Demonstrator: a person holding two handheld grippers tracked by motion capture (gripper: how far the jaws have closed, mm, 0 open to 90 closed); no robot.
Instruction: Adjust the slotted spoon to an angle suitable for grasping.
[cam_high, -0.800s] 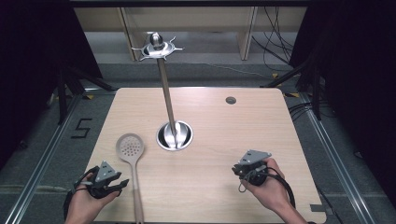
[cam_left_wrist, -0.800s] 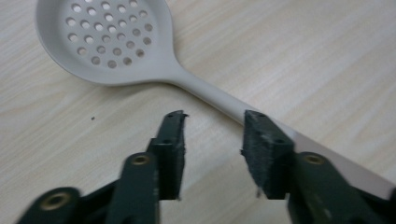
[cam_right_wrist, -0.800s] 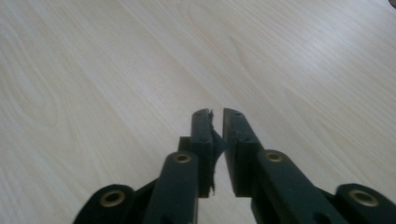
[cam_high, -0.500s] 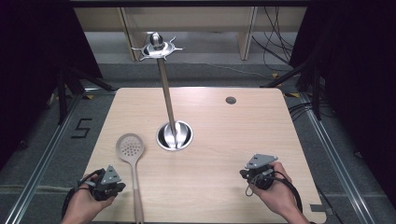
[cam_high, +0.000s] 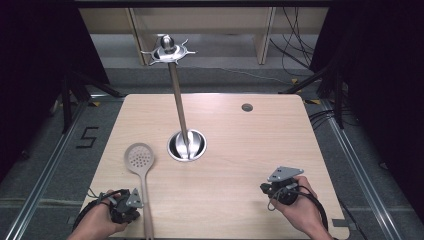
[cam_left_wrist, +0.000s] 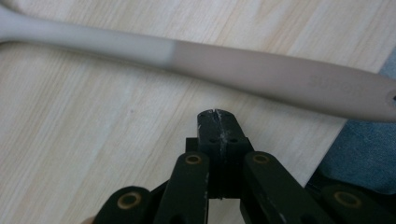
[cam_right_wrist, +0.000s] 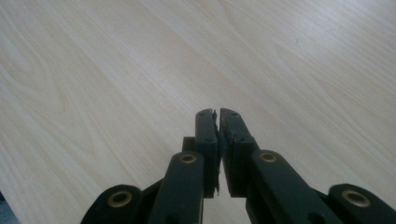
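Note:
A beige slotted spoon (cam_high: 139, 159) lies on the wooden table (cam_high: 240, 145), head toward the middle and handle running to the near edge. My left gripper (cam_high: 133, 205) sits just left of that handle, held by a hand. In the left gripper view its jaws (cam_left_wrist: 215, 115) are shut and empty, and the spoon handle (cam_left_wrist: 261, 70) crosses just beyond the tips without touching them. My right gripper (cam_high: 265, 188) rests low at the near right, also in a hand. Its jaws (cam_right_wrist: 217, 113) stand together with a hairline gap and hold nothing.
A metal stand (cam_high: 179, 102) rises from a round base (cam_high: 186, 147) at the table's middle, with a ring of hooks (cam_high: 167, 50) at the top. A small dark hole (cam_high: 247, 107) marks the far right of the tabletop. Floor and cables surround the table.
Both hands have drawn back a little toward the near edge of the table. The spoon and the stand have not moved.

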